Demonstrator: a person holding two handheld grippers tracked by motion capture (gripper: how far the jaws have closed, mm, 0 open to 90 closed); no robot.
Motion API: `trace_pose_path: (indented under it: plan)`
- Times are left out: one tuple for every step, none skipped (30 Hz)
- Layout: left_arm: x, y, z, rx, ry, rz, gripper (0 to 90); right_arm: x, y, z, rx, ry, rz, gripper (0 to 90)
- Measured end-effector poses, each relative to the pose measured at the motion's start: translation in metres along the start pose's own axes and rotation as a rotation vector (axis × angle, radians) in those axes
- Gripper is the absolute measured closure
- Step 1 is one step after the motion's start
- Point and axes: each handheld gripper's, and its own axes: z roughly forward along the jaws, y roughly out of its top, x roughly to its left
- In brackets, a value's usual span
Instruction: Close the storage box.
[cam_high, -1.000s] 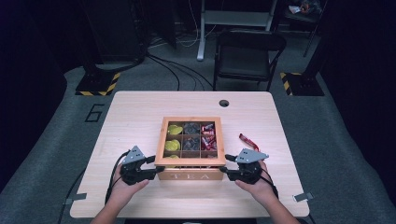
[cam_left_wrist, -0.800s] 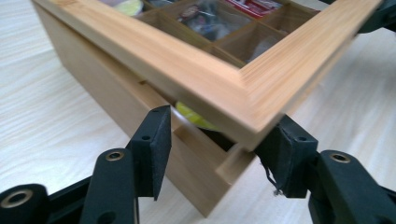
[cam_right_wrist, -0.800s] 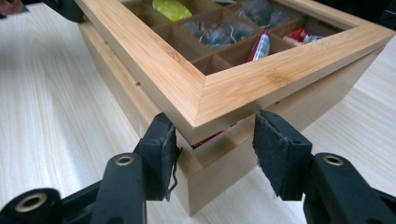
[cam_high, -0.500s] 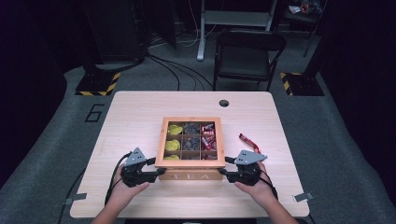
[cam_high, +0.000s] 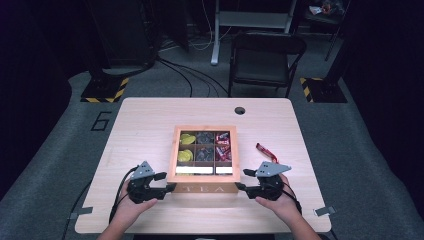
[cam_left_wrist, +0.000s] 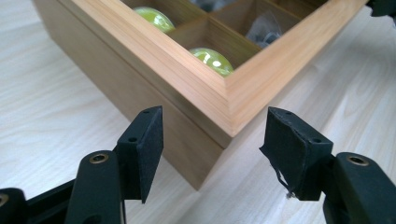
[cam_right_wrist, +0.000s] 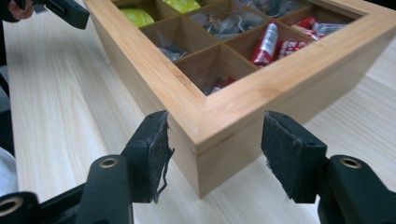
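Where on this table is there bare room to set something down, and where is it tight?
Free: the wide strip of table left of the tea box, and the band behind it up to the cable hole. Right of the box, a red packet takes some room. Tight: the box's near corners, straddled by the open left hand-held gripper and right hand-held gripper.

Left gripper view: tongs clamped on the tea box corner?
No. The left tongs stand open, and the tea box corner sits between the pads with a gap on each side.
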Motion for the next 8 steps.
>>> trace_pose_path:
  plan:
    - [0.001, 0.0, -0.002, -0.004, 0.004, 0.002, 36.6, -0.001, -0.002, -0.003, 0.0, -0.007, 0.008, 40.5]
    - [0.002, 0.0, -0.004, -0.012, 0.008, -0.007, 36.6, -0.003, -0.003, -0.004, -0.003, -0.013, 0.02, 40.1]
    - [0.003, 0.001, -0.006, -0.016, 0.014, 0.003, 36.6, -0.005, -0.004, -0.006, -0.009, -0.014, 0.032, 39.9]
    - [0.004, 0.001, -0.007, -0.02, 0.01, -0.005, 36.6, -0.006, -0.004, -0.007, -0.02, -0.015, 0.047, 39.0]
    - [0.004, 0.001, -0.009, -0.025, 0.013, -0.005, 36.4, -0.007, -0.004, -0.008, -0.028, -0.015, 0.048, 38.5]
    - [0.004, 0.001, -0.01, -0.041, 0.021, -0.01, 35.9, -0.008, -0.003, -0.008, -0.038, -0.019, 0.05, 38.4]
    - [0.005, 0.001, -0.012, -0.039, 0.023, -0.005, 35.8, -0.008, -0.003, -0.008, -0.041, -0.022, 0.048, 38.2]
    - [0.006, 0.001, -0.013, -0.048, 0.025, -0.011, 35.6, -0.008, -0.003, -0.008, -0.043, -0.024, 0.048, 37.9]
